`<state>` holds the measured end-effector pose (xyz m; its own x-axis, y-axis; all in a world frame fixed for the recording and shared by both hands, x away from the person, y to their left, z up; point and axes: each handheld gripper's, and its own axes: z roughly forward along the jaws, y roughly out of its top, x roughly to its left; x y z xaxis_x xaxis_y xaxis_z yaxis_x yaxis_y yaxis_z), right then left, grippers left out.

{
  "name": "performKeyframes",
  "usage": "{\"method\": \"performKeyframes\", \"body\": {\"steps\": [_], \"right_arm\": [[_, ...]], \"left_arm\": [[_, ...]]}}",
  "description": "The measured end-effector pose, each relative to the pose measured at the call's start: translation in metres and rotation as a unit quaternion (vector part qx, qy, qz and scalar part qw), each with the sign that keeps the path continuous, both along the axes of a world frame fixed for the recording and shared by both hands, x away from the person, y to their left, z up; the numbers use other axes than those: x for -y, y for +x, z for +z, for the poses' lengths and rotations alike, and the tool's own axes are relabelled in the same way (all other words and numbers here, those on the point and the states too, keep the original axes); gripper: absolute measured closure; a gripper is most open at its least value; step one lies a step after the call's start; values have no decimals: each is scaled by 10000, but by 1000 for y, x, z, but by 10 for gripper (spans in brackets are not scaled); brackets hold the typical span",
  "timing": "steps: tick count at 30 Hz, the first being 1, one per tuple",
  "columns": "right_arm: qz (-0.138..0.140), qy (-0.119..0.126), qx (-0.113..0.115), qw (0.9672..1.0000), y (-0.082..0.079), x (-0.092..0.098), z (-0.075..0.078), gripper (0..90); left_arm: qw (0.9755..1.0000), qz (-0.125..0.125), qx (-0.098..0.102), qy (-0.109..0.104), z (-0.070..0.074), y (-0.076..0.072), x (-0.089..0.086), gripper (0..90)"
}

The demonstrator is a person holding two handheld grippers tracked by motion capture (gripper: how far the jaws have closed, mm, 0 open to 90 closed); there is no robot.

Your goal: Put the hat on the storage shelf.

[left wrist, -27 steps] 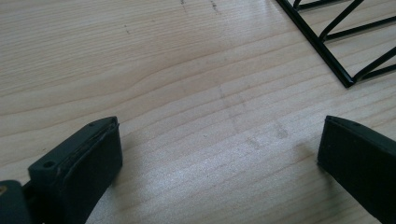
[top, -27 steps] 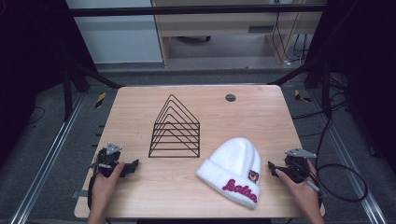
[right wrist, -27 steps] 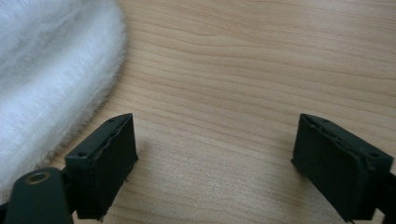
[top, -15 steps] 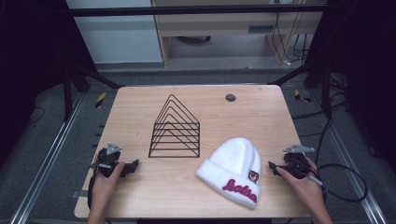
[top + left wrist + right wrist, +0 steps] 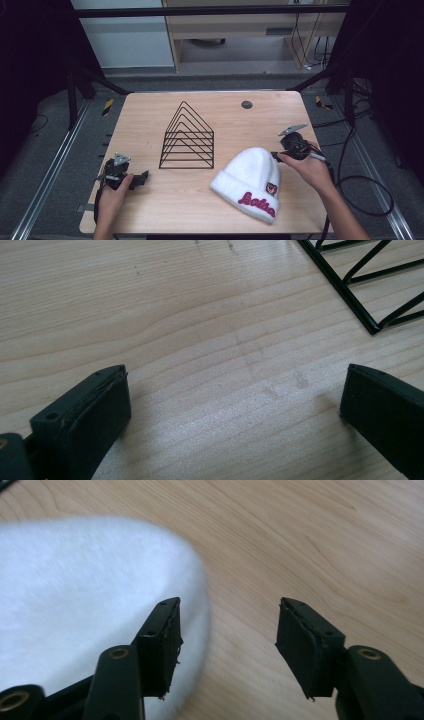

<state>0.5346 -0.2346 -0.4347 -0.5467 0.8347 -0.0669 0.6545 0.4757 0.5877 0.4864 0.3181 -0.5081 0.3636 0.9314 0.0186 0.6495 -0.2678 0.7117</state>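
Observation:
A white knit beanie (image 5: 250,182) with red lettering and a small badge on its cuff lies on the wooden table (image 5: 150,115), near the front right. My right gripper (image 5: 277,156) hovers at the beanie's far right edge, jaws open. In the right gripper view the beanie's (image 5: 75,595) rounded crown sits under the left jaw and reaches slightly into the gap of the right gripper (image 5: 227,635). My left gripper (image 5: 142,179) rests at the front left, open wide. Bare wood lies between the jaws of the left gripper (image 5: 235,410).
A black wire rack (image 5: 187,137) of nested triangular frames stands mid-table; its corner (image 5: 360,300) lies ahead of the left gripper. A small dark round disc (image 5: 246,104) sits near the far edge. A black cable (image 5: 360,200) trails off the table's right side.
My right gripper has moved forward and to the left, from the table's right front edge up to the beanie's crown. The left gripper has stayed put.

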Motion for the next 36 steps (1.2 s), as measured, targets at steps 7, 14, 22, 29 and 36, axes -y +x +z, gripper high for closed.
{"method": "performKeyframes", "body": {"steps": [7, 14, 22, 29, 36], "right_arm": [[149, 118, -273, 9994, 19, -25, -6, 481], [93, 21, -569, 9983, 30, -32, -21, 486], [43, 0, -842, 9964, 36, -33, -32, 480], [78, 13, -884, 9961, 34, -33, -35, 506], [116, 156, -956, 9952, 32, -32, -40, 583]], "left_arm": [[10000, 5, 0, 2, 0, 0, 0, 0], [10000, 13, 2, 0, 0, 0, 0, 0], [10000, 17, -4, 6, 0, 0, 0, 0], [10000, 23, -4, 5, 0, 0, 0, 0], [10000, 30, -3, 5, 0, 0, 1, 0]]}}
